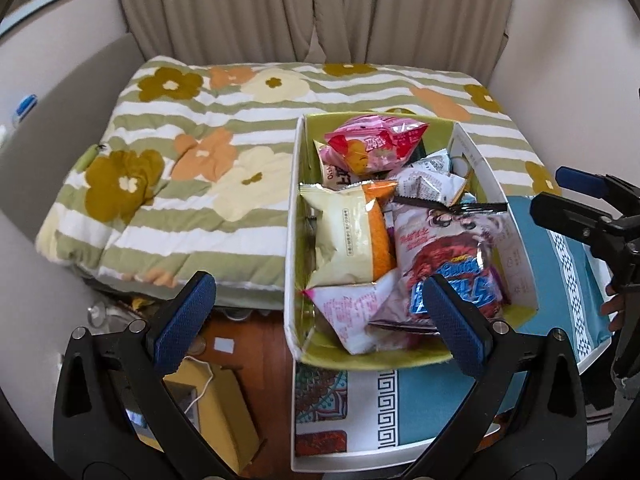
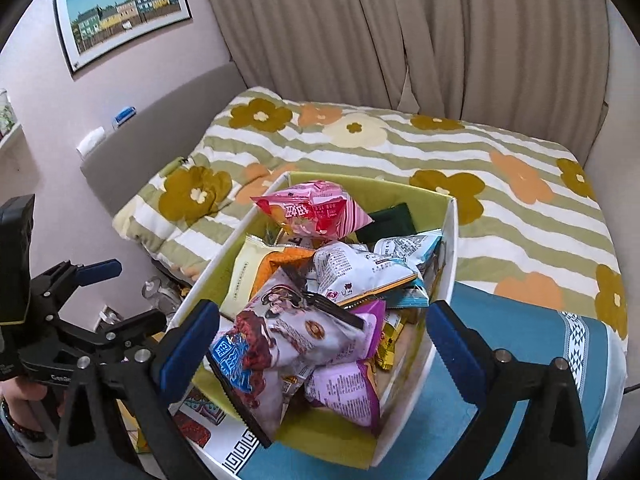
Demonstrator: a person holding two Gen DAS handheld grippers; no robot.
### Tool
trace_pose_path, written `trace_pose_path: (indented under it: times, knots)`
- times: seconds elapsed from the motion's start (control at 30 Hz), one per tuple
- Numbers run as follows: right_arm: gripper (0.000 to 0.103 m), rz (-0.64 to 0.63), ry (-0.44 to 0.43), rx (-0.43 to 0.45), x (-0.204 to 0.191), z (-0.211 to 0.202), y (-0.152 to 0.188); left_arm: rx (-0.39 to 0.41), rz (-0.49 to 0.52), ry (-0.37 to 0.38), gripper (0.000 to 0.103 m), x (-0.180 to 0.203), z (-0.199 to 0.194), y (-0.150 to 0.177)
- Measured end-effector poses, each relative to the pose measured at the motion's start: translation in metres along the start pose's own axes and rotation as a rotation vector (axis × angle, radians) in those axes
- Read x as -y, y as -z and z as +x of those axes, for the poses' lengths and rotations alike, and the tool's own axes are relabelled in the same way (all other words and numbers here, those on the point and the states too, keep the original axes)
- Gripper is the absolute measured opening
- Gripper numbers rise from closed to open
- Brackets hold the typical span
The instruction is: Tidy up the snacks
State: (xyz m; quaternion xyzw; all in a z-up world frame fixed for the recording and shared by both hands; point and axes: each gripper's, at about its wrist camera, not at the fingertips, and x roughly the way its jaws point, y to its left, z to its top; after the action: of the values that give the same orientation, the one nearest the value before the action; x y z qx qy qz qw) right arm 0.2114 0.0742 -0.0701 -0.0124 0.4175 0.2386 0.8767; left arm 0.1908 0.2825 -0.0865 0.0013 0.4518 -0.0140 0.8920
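Both claws released, nothing gripped. Right claw (image 2: 320, 344) nearer, straddling purple-red bag (image 2: 260, 352) atop box (image 2: 450, 248); bag's long axis near-left to far-right. Left claw (image 1: 320, 320) left of box.

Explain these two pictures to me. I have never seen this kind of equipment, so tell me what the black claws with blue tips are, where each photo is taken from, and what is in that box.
Each black claw is a hand-held gripper, one in each of a person's hands, with a camera looking along its blue fingers. One picture is from the left gripper, the other from the right gripper; each also shows the other at its edge. Both stand open and hold nothing. Below them a white box with a green lining is full of snack packets, such as a pink bag and a pale yellow and orange bag. The box sits on a blue patterned cloth beside a flowered quilt.
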Motion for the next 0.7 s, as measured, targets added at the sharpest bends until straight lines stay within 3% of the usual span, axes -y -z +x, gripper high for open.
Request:
trace_pose_path:
  times: [0.37, 0.7]
  knots:
    - [0.103, 0.025, 0.01, 0.067, 0.021, -0.071, 0.034, 0.067, -0.033, -0.034, 0.102, 0.051, -0.06, 0.028]
    - [0.103, 0.105, 0.251, 0.18, 0.052, -0.164, 0.07, 0.263, 0.0, -0.02, 0.102, 0.127, -0.137, 0.033]
